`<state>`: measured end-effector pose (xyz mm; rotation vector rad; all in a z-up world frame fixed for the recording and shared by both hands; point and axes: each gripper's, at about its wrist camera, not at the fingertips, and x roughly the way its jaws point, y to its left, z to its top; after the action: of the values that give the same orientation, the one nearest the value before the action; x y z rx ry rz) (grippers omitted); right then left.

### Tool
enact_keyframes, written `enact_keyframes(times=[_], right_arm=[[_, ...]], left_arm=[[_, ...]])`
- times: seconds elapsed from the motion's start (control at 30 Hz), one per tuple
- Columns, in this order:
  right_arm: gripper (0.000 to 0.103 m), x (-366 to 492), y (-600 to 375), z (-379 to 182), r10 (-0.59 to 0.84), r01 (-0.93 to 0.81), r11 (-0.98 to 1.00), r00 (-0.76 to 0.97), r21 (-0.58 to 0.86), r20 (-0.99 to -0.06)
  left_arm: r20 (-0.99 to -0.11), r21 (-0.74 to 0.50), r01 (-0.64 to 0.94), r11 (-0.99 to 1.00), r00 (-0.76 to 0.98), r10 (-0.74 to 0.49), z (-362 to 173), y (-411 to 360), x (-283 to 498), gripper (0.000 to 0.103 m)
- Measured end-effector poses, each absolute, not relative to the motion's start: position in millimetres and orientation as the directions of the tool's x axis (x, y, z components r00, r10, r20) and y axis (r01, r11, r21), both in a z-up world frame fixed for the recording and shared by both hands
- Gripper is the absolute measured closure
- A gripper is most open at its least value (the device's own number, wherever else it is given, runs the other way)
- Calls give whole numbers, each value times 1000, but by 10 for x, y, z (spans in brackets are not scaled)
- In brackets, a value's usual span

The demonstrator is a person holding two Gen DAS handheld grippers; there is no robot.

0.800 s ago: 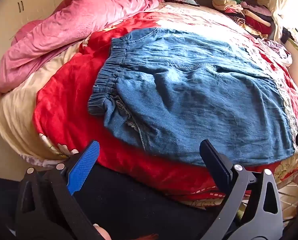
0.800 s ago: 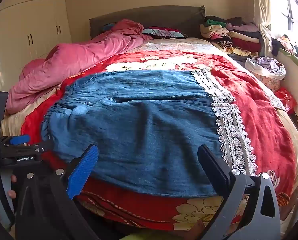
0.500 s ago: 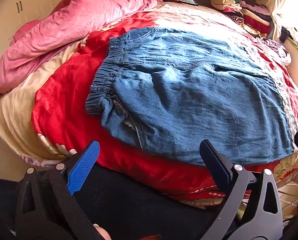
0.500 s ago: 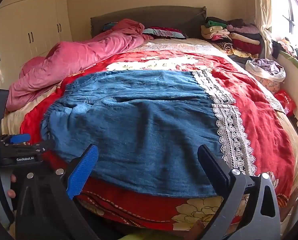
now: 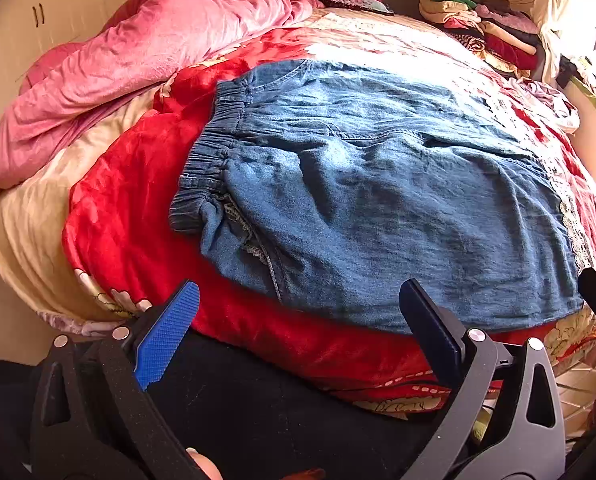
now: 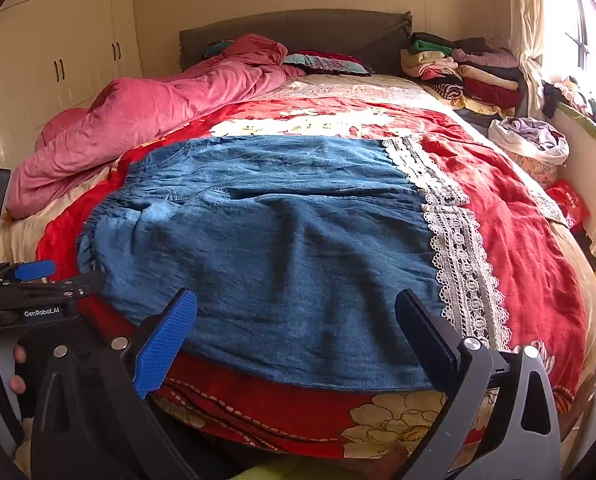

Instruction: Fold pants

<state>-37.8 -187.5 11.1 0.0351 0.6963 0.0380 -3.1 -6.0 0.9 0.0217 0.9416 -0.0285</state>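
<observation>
From the left wrist, the denim pants (image 5: 378, 200) lie flat on the red bedspread (image 5: 130, 200), near hem just beyond the left gripper (image 5: 302, 320), jaws spread empty; from the right wrist, the right gripper (image 6: 298, 328) likewise gapes above that hem, lace trim (image 6: 458, 248) bordering bare bedspread.

Ahead of our right gripper (image 6: 296, 326), the bed (image 6: 538, 264) carries denim pants (image 6: 266, 248), a pink duvet (image 6: 150, 120) and stacked clothes (image 6: 466, 72).
</observation>
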Motion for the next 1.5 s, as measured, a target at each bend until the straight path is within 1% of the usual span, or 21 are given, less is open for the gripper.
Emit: enact_keyframes(times=[1.5], right_arm=[[4, -318, -1872, 81, 47, -29, 999, 767, 39, -640]], left_arm=[[-795, 10, 36, 999, 606, -14, 68, -67, 5, 9]])
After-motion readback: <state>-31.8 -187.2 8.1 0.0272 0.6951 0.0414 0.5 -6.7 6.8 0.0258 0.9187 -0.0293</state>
